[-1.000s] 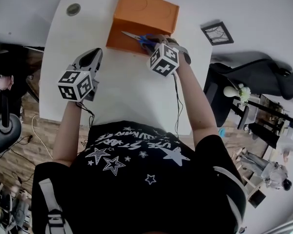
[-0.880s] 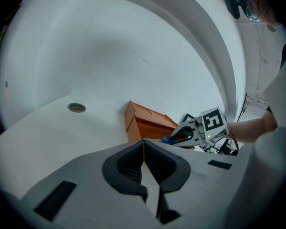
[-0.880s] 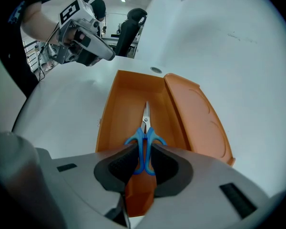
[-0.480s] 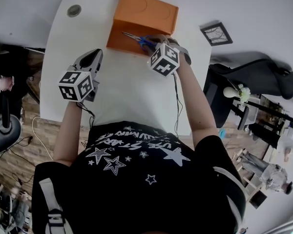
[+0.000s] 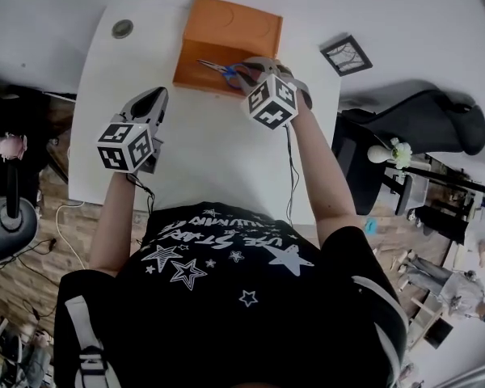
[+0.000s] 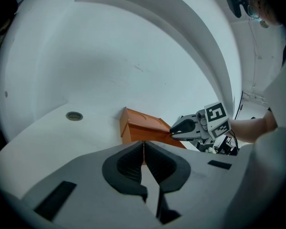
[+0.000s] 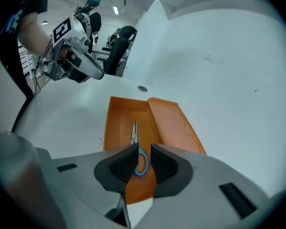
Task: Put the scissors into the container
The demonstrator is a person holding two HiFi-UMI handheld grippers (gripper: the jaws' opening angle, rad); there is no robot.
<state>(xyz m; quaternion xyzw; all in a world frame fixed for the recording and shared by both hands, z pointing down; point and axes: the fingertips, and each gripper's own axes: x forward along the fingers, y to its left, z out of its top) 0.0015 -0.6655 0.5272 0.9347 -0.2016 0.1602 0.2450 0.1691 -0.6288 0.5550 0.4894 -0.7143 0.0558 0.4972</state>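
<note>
— Where are my scissors?

— Your right tongs [image 5: 249, 66] [image 7: 142, 154] have them. The scissors [image 5: 218, 69] [image 7: 134, 133] are pinched by the blue handle ring [image 7: 141, 164], which sits right between the two dark pads. The jaws are close together, with only the ring in the gap.

— And the box?

— The orange box [image 5: 200, 78] [image 7: 121, 120] stands on the white table [image 5: 210, 156], at the far side from you. It is open. Its lid [image 5: 234, 23] [image 7: 174, 123] is folded out flat beside the open part, and the two touch along one long edge.

— Is anything in the box?

— The shiny blades point away from you, over the open part of the box. The tips are inside its walls. You cannot tell from here if the blades touch the bottom. The handle end is up in your tongs, near the box's front edge.

— What about my other hand?

— Your left tongs [image 5: 153, 97] [image 6: 143, 146] are pressed shut, tip to tip, with nothing in them. They hang over the table, well apart from the box, and point toward it. A round grey cap [image 5: 122, 28] [image 6: 74, 115] sits in the table near the far left corner, beside the box but not touching it.
</note>
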